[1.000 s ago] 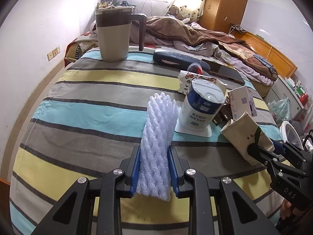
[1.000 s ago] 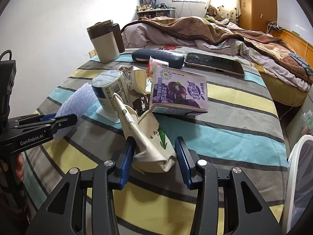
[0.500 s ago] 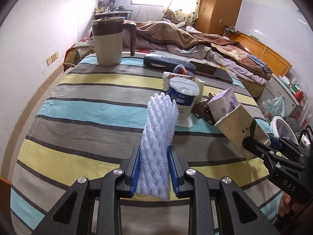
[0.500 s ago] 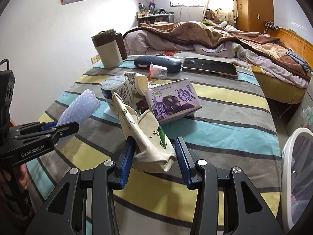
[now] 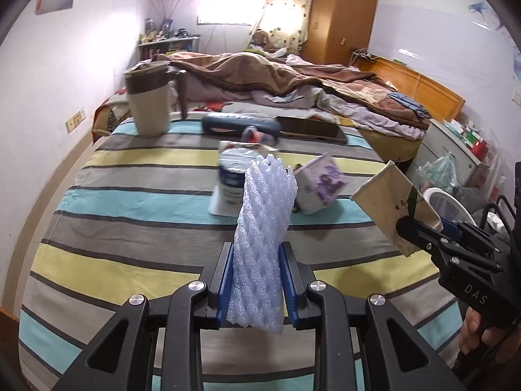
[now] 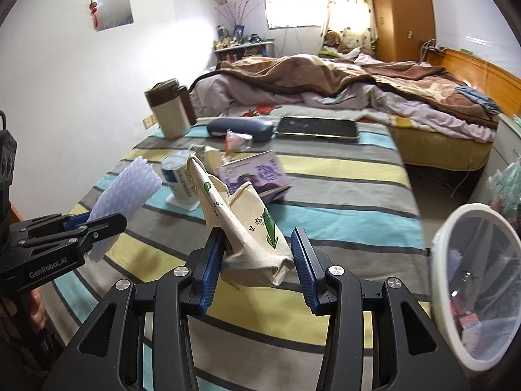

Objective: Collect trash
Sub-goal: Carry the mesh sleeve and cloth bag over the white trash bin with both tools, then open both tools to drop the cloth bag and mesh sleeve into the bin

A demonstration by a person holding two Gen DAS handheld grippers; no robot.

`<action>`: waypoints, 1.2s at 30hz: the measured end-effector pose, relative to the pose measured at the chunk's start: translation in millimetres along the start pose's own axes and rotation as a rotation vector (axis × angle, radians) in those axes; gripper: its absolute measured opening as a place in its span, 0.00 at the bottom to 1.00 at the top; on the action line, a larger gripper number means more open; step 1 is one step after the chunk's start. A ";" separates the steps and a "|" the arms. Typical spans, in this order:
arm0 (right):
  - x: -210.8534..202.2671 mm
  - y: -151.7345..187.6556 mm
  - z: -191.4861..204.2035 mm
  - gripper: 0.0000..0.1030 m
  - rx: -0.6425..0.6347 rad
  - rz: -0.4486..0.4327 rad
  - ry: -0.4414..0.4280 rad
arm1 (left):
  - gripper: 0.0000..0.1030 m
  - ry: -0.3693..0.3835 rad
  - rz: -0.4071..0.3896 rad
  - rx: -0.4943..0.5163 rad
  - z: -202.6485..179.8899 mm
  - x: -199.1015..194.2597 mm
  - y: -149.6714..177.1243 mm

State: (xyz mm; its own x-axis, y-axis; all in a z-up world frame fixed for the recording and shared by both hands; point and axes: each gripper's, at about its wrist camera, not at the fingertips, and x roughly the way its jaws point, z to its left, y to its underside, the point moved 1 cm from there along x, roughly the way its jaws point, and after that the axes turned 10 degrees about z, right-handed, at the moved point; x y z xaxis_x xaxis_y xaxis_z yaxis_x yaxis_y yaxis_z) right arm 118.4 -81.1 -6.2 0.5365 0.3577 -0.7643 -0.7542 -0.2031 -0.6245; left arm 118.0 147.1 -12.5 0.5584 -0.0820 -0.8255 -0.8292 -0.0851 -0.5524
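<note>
- Left wrist view: the left gripper (image 5: 257, 277) is clamped on a foam net (image 5: 263, 228) at lower centre. A can (image 5: 231, 176) and carton (image 5: 317, 184) remain on the table (image 5: 130, 228); both are blurred.
- Right wrist view: the right gripper (image 6: 257, 260) pinches a crushed paper cup (image 6: 247, 228). The bin (image 6: 475, 280), right edge, is cut off; neither piece is dropped yet.

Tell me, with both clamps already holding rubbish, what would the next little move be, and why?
Probably swing the right gripper rightward over the white bin and let go. It is shut on the crumpled paper cup, lifted off the striped tablecloth, and the bin sits just beside it. The left gripper, shut on the foam fruit net, could follow.
</note>
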 end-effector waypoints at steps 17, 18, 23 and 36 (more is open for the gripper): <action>-48.7 19.0 -65.8 0.43 0.116 -0.089 0.106 | 0.27 0.090 -0.041 0.164 -107.7 -14.2 0.4; -51.2 20.0 -69.7 0.43 0.123 -0.092 0.114 | 0.27 0.097 -0.041 0.177 -116.6 -13.9 -0.1; -62.1 26.3 -90.8 0.43 0.163 -0.106 0.155 | 0.27 0.136 -0.044 0.230 -154.2 -10.6 -2.8; -82.2 47.1 -140.2 0.43 0.263 -0.117 0.263 | 0.27 0.211 -0.016 0.345 -234.3 6.5 -1.6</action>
State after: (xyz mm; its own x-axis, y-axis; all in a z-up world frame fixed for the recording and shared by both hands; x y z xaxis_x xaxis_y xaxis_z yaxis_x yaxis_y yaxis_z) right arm 91.8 -247.8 4.6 0.6775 0.1116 -0.7270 -0.7353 0.0777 -0.6733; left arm 128.8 -86.0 10.1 0.5345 -0.2890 -0.7942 -0.7599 0.2470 -0.6013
